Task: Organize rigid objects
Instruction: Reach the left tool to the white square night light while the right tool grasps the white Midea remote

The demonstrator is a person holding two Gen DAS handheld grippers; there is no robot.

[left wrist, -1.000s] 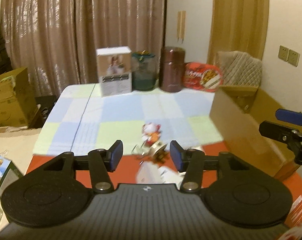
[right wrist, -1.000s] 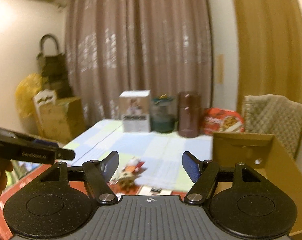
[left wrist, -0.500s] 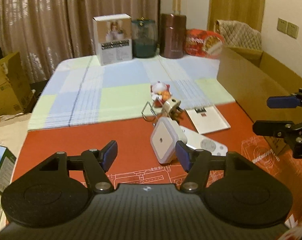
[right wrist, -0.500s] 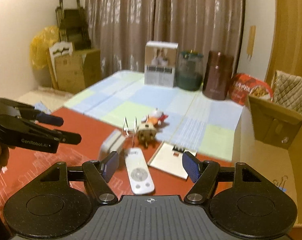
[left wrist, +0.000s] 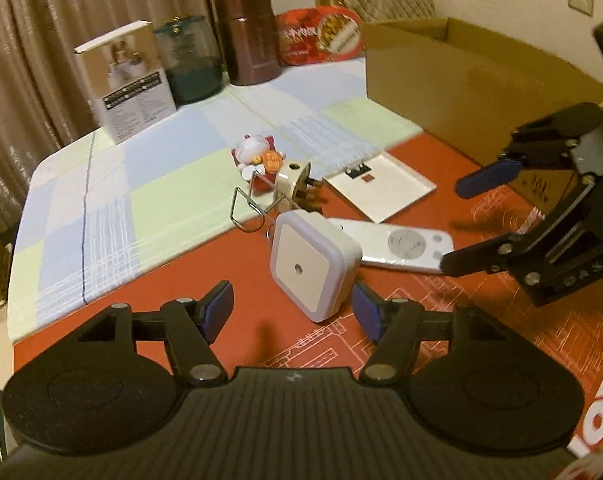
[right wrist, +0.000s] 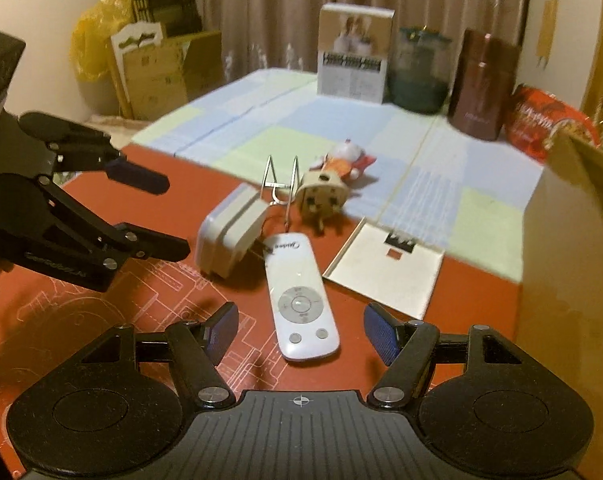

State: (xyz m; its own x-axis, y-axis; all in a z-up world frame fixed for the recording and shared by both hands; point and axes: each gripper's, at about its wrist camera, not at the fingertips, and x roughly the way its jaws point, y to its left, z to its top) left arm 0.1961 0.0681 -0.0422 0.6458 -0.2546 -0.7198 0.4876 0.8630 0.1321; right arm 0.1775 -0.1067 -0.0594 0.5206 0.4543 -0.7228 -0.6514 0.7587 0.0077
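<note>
Both grippers have come down and tilted toward the bench since a second ago, so the curtain is replaced in view by the small things on the red mat [left wrist: 205,280]. The left gripper [left wrist: 291,312] has widened and now stands about half open, its jaws empty; the white square plug-in night light [left wrist: 313,264] stands just ahead of it, a little toward its right pad, not yet between the pads. The right gripper [right wrist: 301,330] is also about half open and holds nothing. The white slim plastic remote control [right wrist: 299,298] lies flat on the mat with its near end between the pads, which do not press on it. Its long axis runs almost straight away from this gripper, so the pads face its two long sides. The right gripper is nearer to the remote, the left to the night light. The open brown cardboard box [left wrist: 481,76] stands on the right side, nearer to the right gripper, and probably it is the place for these things.
</note>
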